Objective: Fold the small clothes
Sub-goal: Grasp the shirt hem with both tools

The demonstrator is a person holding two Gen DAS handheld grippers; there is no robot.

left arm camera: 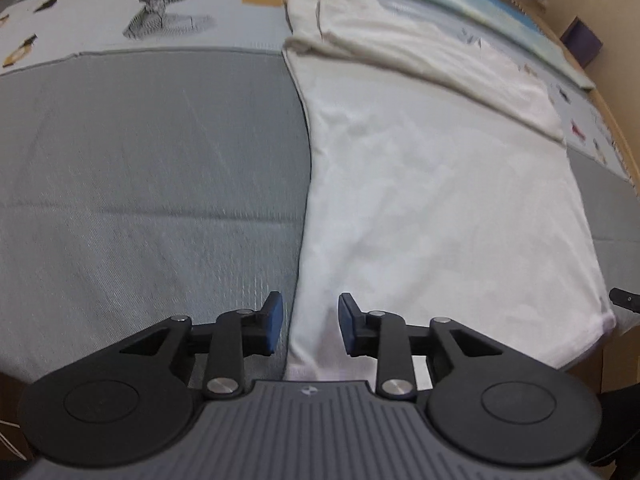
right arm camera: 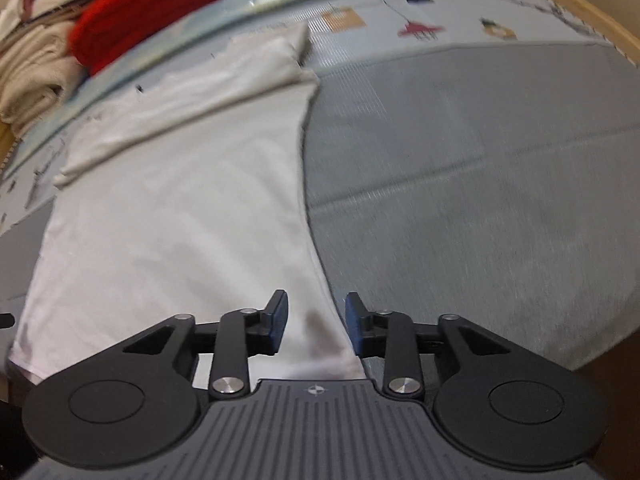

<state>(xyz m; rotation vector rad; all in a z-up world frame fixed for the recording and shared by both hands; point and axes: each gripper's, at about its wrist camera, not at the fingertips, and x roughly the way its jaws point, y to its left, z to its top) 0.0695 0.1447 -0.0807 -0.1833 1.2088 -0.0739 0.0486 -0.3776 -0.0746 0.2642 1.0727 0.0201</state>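
A white garment (left arm camera: 440, 200) lies flat on a grey mat (left arm camera: 140, 180), and its far part is folded back into a band (left arm camera: 420, 60). My left gripper (left arm camera: 310, 326) hovers over the garment's near left corner. It is open, with the cloth's left edge running beneath the gap between its blue pads (left arm camera: 276, 320). In the right wrist view the same garment (right arm camera: 180, 220) fills the left half. My right gripper (right arm camera: 316, 322) is open over the near right corner, and the cloth's right edge passes under its gap. Neither pair of pads presses on the cloth.
Folded clothes are stacked at the far left: a red one (right arm camera: 152, 4) above beige ones (right arm camera: 32, 80). A printed sheet with a deer drawing (left arm camera: 160, 12) borders the mat's far side. A wooden rim (right arm camera: 580, 4) runs along the right, and bare grey mat (right arm camera: 480, 180) lies beside the garment.
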